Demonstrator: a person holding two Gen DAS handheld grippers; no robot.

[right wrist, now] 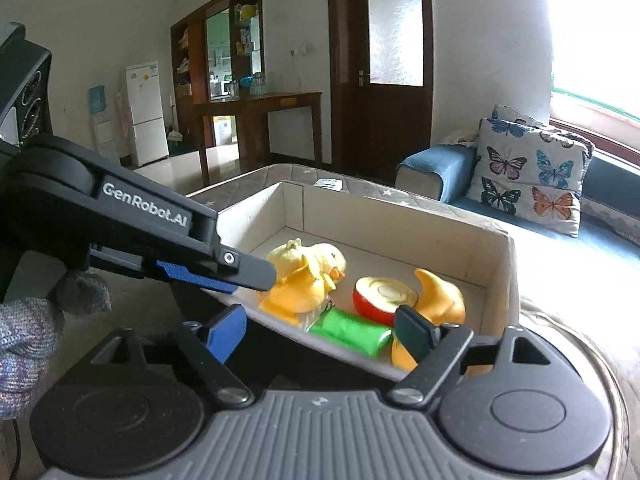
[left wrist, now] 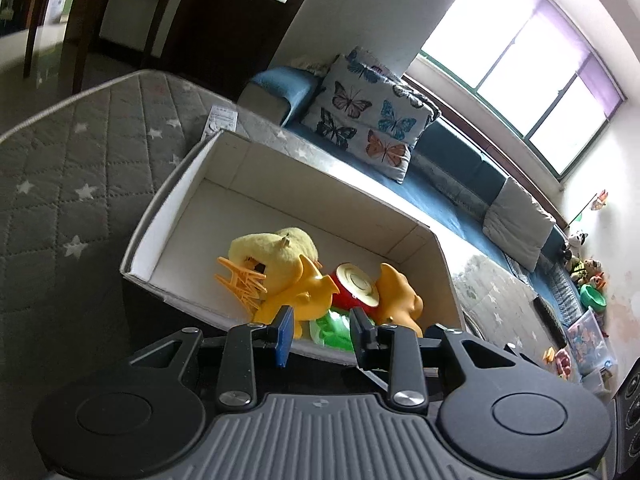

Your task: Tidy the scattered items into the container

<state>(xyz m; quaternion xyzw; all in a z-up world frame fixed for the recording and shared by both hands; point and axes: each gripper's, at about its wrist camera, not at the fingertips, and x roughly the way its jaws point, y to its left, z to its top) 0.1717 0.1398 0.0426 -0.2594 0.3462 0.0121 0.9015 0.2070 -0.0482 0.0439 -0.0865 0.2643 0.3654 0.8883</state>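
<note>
A white cardboard box (left wrist: 180,208) (right wrist: 500,264) sits on a grey quilted mattress. Inside lie a yellow plush duck (left wrist: 276,252) (right wrist: 316,258), an orange hair claw (left wrist: 240,280), two orange rubber toys (left wrist: 304,296) (right wrist: 440,292), a red half-apple toy (left wrist: 356,286) (right wrist: 380,294) and a green packet (left wrist: 334,330) (right wrist: 352,332). My left gripper (left wrist: 322,334) is open and empty just above the box's near rim; it also shows in the right wrist view (right wrist: 248,276), reaching from the left. My right gripper (right wrist: 320,334) is open and empty over the box's near edge.
The grey star-patterned mattress (left wrist: 72,168) carries the box. A blue sofa with a butterfly cushion (left wrist: 368,120) (right wrist: 532,172) stands behind it. A dark wooden table (right wrist: 260,120) and door (right wrist: 380,60) are farther back. Toys and bins (left wrist: 588,320) sit by the far wall.
</note>
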